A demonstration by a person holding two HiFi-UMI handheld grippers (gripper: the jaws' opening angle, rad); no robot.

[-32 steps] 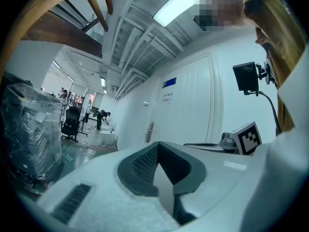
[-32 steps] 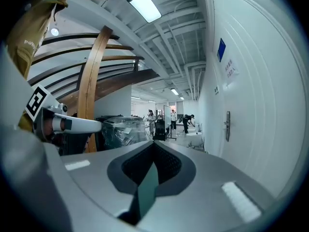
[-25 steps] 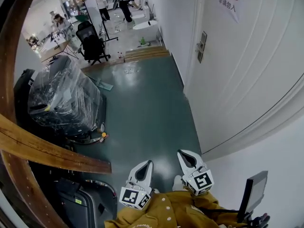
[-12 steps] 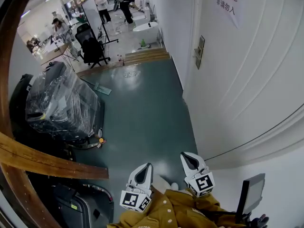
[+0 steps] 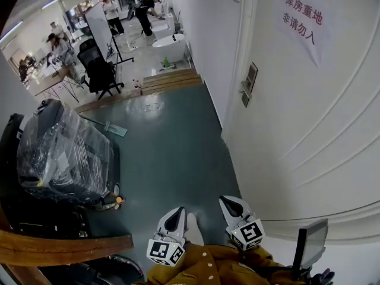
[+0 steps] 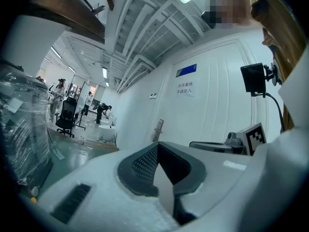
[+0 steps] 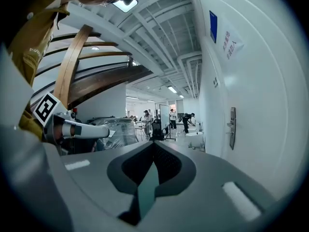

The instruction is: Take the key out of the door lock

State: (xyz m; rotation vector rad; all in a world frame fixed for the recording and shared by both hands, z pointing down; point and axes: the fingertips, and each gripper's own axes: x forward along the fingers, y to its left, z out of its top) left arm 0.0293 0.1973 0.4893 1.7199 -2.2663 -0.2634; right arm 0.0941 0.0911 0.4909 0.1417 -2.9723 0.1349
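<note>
The door lock, a dark upright plate with a handle, sits on the white door far ahead at the right. It is also small in the left gripper view as the lock and in the right gripper view as the lock. A key cannot be made out at this distance. My left gripper and right gripper are side by side low in the head view, close to my body, both shut with nothing in them. They point level along the corridor, far short of the lock.
A plastic-wrapped machine stands at the left of the teal floor. A curved wooden beam crosses the lower left. Office chairs, a whiteboard and people are far down the hall. A paper sign hangs on the door.
The whole view has travelled forward along the corridor: the door lock and sign are nearer and larger, the wrapped machine and the beam have slid down-left. Both grippers stay shut in front of my body.
</note>
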